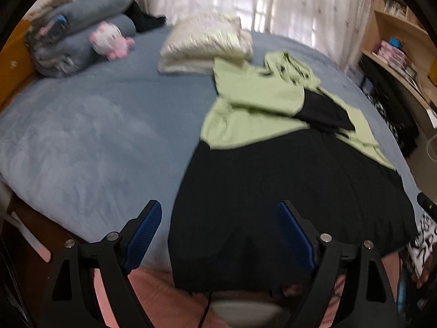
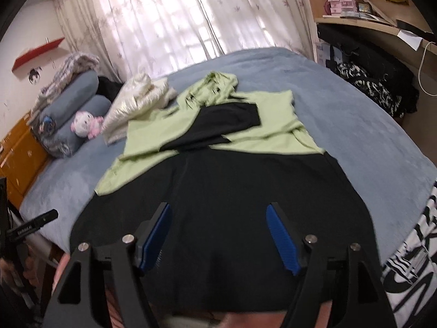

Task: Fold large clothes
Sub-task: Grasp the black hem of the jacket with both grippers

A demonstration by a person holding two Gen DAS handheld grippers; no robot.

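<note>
A large black-and-light-green garment lies spread on the blue bed. Its black lower part (image 1: 286, 199) (image 2: 224, 191) reaches the near bed edge; its green upper part (image 1: 256, 104) (image 2: 245, 125) lies farther away, with a black sleeve (image 1: 322, 112) (image 2: 221, 125) folded over it. My left gripper (image 1: 218, 232) is open and empty above the garment's near left edge. My right gripper (image 2: 218, 235) is open and empty above the black hem area. The left gripper's tip shows at the left of the right wrist view (image 2: 32, 225).
A cream folded quilt (image 1: 207, 43) (image 2: 136, 101), a pink plush toy (image 1: 109, 41) (image 2: 86, 125) and rolled blue blankets (image 1: 82, 35) lie at the head of the bed. A black-and-white cloth (image 2: 409, 259) lies at the right edge. Shelves (image 1: 396, 41) and a desk (image 2: 368, 24) stand to the right.
</note>
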